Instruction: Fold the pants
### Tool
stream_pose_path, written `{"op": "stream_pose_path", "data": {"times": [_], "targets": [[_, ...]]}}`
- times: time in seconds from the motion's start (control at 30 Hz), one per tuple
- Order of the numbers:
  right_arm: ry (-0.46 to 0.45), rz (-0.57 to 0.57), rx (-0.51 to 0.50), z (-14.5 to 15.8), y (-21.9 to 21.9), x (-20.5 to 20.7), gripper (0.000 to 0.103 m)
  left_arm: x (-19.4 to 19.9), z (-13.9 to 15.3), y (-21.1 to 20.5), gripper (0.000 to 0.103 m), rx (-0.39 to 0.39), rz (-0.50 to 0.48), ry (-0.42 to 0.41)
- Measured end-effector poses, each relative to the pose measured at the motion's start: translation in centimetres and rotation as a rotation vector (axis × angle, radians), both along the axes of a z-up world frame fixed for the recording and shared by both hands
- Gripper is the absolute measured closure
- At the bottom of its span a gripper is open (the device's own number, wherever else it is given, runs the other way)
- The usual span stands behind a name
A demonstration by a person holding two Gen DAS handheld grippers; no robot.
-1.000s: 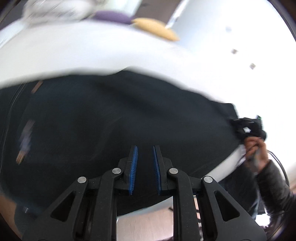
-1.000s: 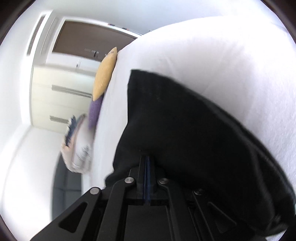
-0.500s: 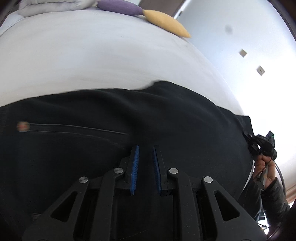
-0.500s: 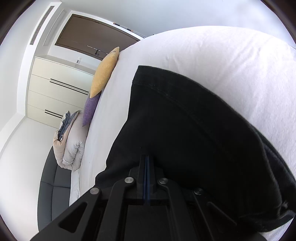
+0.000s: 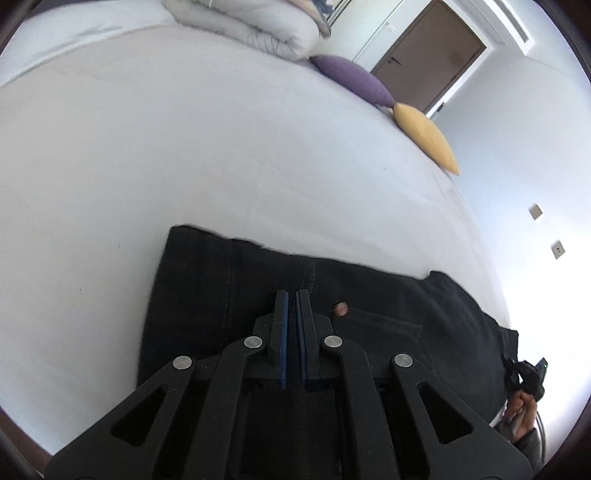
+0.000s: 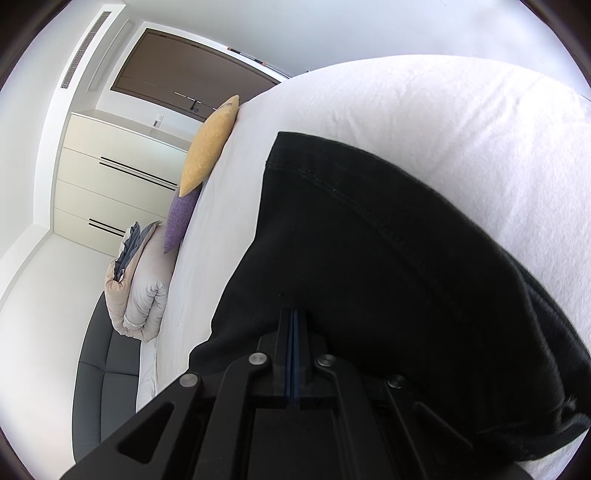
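Pants lie flat on the white bed. Left gripper pinches their near edge; right gripper pinches the other end. Next, probably lift and fold.

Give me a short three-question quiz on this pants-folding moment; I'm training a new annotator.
1. True or false: the black pants lie on a white bed.
2. Which cushion lies nearer the folded duvet: A) yellow cushion, B) purple cushion?
3. Fill in: the right gripper is ____ on the pants.

Key: 1 true; 2 B; 3 shut. The left gripper has just been closing on the fabric too.
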State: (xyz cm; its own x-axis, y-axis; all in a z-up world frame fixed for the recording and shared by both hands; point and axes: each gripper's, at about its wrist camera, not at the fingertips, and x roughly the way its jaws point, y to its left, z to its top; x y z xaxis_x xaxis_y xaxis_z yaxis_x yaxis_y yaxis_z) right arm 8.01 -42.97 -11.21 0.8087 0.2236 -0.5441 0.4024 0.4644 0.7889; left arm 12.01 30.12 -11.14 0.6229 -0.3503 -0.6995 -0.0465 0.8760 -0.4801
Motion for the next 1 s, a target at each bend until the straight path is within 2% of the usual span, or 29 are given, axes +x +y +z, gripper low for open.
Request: {"op": "stream_pose_path", "data": {"times": [0.1, 0.13, 0.23, 0.3, 0.37, 0.43, 0.47, 0.57, 0.63, 0.73, 0.77, 0.83, 0.9, 1.0], "targets": [[-0.001, -0.003, -0.007, -0.4, -0.6, -0.1, 0.103, 1.0, 1.1, -7.2, 0.097, -0.101, -0.191, -0.044], [-0.001, -0.002, -0.005, -0.5, -0.7, -0.3, 0.103, 1.7, 0.9, -10.9, 0.097, -0.154, -0.283, -0.04], [-0.002, -0.002, 0.006, -0.3, -0.8, -0.5, 0.103, 3.8, -1.2, -19.0, 0.097, -0.328, -0.466, 0.012], [-0.003, -0.001, 0.016, -0.2, -1.3, -0.9, 0.103, 5.9, -3.7, -23.7, 0.097, -0.402, -0.526, 0.094], [-0.006, 0.003, 0.027, -0.2, -1.5, -1.1, 0.103, 8.0, -6.4, -25.8, 0.097, -0.437, -0.504, 0.167], [-0.009, 0.009, 0.038, -0.3, -1.7, -1.1, 0.103, 9.7, -7.5, -25.1, 0.098, -0.541, -0.453, 0.174], [-0.01, 0.01, 0.04, -0.3, -1.8, -1.0, 0.103, 10.8, -7.6, -24.5, 0.098, -0.562, -0.43, 0.168], [-0.012, 0.01, 0.032, -0.4, -1.8, -0.8, 0.103, 12.8, -7.6, -21.2, 0.098, -0.524, -0.366, 0.139], [-0.015, 0.011, 0.03, -0.4, -2.0, -0.7, 0.103, 13.9, -8.1, -18.4, 0.098, -0.561, -0.314, 0.136], [-0.013, 0.009, 0.036, -0.5, -2.4, -0.4, 0.103, 14.3, -7.2, -14.5, 0.098, -0.494, -0.272, 0.101], [-0.013, 0.009, 0.034, -0.5, -2.5, -0.3, 0.103, 14.4, -7.1, -13.0, 0.098, -0.499, -0.25, 0.092], [-0.015, 0.009, 0.03, -0.5, -2.6, -0.3, 0.103, 14.4, -6.5, -10.2, 0.098, -0.456, -0.187, 0.073], [-0.013, 0.009, 0.031, -0.4, -2.9, -0.2, 0.103, 14.2, -5.6, -5.8, 0.098, -0.407, -0.078, 0.054], [0.003, 0.009, 0.044, 0.4, -3.4, 0.0, 0.103, 12.9, -3.7, -1.3, 0.098, -0.375, 0.055, 0.007]]}}
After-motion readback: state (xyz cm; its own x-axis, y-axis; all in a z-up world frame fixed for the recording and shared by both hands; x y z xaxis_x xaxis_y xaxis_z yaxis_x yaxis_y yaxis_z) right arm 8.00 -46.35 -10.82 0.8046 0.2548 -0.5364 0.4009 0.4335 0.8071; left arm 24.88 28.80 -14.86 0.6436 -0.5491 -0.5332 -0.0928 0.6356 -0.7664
